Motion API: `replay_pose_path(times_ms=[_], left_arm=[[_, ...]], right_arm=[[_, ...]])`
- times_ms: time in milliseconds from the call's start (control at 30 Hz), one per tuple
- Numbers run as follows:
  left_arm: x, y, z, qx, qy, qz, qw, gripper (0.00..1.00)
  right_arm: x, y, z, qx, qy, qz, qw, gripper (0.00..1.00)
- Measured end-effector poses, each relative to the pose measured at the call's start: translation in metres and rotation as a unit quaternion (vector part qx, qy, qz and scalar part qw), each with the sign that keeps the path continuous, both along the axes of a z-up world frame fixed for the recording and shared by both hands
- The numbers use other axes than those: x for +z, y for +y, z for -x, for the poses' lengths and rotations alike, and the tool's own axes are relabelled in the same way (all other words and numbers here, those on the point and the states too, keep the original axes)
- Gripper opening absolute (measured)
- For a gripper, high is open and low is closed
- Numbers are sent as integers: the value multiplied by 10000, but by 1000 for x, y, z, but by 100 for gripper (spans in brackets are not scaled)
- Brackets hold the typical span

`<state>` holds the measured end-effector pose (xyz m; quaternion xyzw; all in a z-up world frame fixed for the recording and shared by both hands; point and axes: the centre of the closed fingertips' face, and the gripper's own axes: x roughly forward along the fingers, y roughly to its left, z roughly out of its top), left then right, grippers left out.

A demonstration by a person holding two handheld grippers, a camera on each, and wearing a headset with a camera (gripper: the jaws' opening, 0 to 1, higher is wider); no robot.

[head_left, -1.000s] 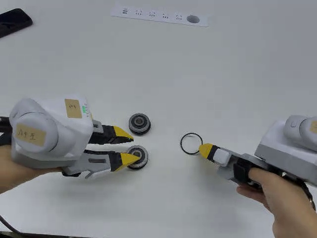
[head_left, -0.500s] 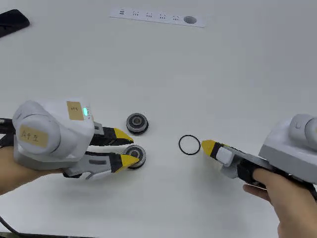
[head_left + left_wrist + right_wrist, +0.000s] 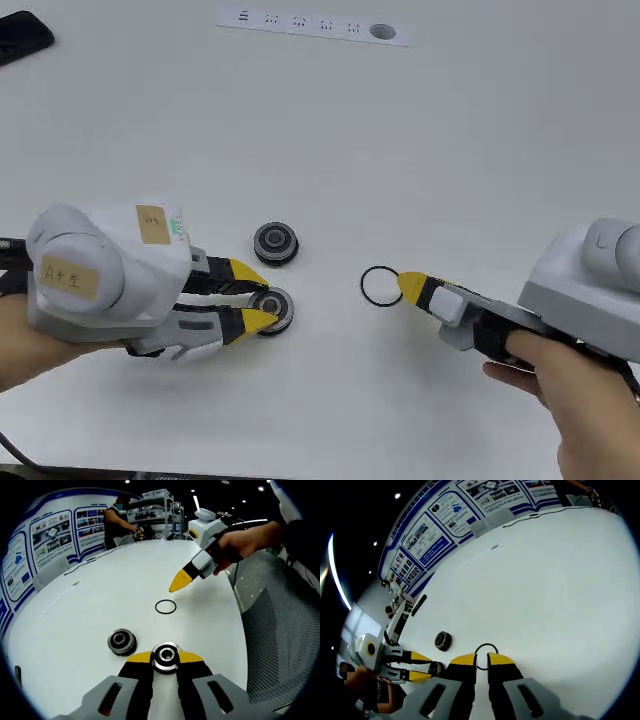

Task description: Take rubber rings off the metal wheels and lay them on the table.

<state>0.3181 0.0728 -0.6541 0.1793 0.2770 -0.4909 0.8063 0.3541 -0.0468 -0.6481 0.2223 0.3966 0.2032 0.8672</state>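
Left gripper [image 3: 266,297] grips a wheel [image 3: 272,309]; rubber ring [image 3: 380,286] (loose) on table [image 3: 450,150]

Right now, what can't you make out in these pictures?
Near wheel: in the left gripper view, the left gripper jaws cover its rim; rubber on or off, unclear.
Loose ring: right gripper view, partly behind the right gripper; touching unclear.
Phone: head view, cut by edge.

Bright, even overhead light washes the white bench [image 3: 450,150]; shadows fall soft, while both gripper views bend sharply at their edges.
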Motion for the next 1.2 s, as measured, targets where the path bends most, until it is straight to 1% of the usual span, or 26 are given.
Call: replay_pose_path(times_ms=[200, 433, 633, 833, 900, 933, 967, 1067, 1200], left_arm=[[1, -3, 2, -30, -22, -45, 10000, 16], [2, -4, 3, -56, -20, -59, 10000, 15], [2, -4, 3, -65, -19, -60, 10000, 15], [2, -5, 3, -62, -6, -34, 10000, 15], [2, -5, 3, -87, -24, -51, 9999, 14], [0, -4, 7, -142, 45, -126, 9998, 14], [2, -5, 5, -131, -31, -76, 9999, 14], [2, -4, 4, -131, -6, -81, 9999, 14], [2, -4, 4, -172, -10, -106, 9998, 14]], right_arm=[[1, 0, 0, -8, -36, 13, 10000, 9], [3, 0, -1, -54, -32, -52, 10000, 9], [5, 5, 1, -5, -55, -106, 9999, 8], [7, 14, 3, 63, -19, -301, 9995, 8], [8, 16, 3, 52, -14, -362, 9993, 8], [8, 17, 3, 57, -9, -394, 9992, 8], [8, 18, 3, 72, -8, -406, 9991, 8], [9, 21, 4, 83, 9, -491, 9988, 8], [11, 26, 5, 143, 4, -588, 9982, 8]])
